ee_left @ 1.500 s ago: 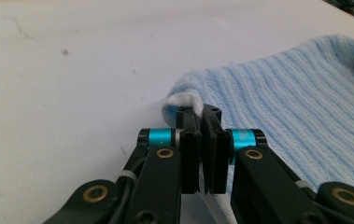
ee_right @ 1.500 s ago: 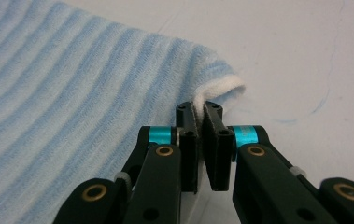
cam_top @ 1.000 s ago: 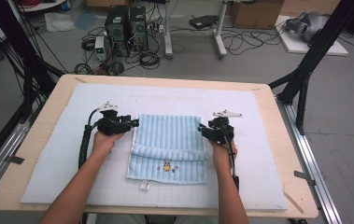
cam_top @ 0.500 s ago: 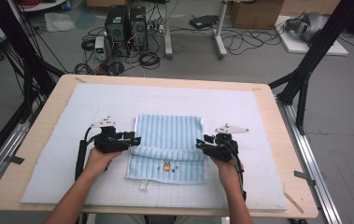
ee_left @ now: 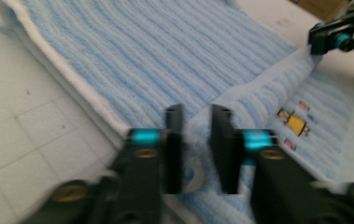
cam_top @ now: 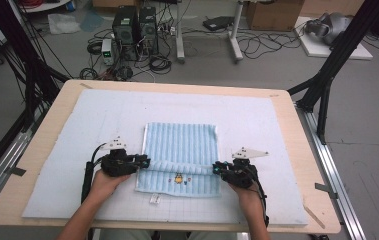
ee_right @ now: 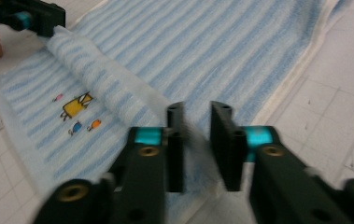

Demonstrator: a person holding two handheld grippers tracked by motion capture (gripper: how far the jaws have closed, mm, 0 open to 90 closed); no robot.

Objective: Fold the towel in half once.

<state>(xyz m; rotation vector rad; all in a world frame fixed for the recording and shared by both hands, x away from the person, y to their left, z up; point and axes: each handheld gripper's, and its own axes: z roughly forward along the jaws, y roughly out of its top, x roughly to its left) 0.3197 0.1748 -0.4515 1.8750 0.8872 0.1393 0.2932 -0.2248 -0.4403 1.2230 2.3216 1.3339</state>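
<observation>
A light-blue striped towel [cam_top: 179, 142] lies flat on the white mat, with a small cartoon print [cam_top: 178, 177] near its front hem. A raised ridge of cloth [cam_top: 179, 167] runs across it between the grippers. My left gripper [cam_top: 144, 162] is at the towel's left edge; its jaws have just been closing and now pinch the ridge's end [ee_left: 197, 140]. At the right edge, my right gripper [cam_top: 217, 169] has also just closed, with towel cloth between its pads [ee_right: 197, 140]. Each gripper view shows the other gripper holding the far end of the ridge [ee_left: 336, 35] [ee_right: 25, 16].
The white gridded mat [cam_top: 257, 120] covers most of the wooden table [cam_top: 42, 140]. A small white label [cam_top: 154, 199] sticks out from the towel's front hem. Black frame posts stand at both table sides. Computers and cables sit on the floor beyond.
Both grippers have slid toward the person along the towel's side edges. Their jaws have closed on the cloth, and a ridge now stands up between them.
</observation>
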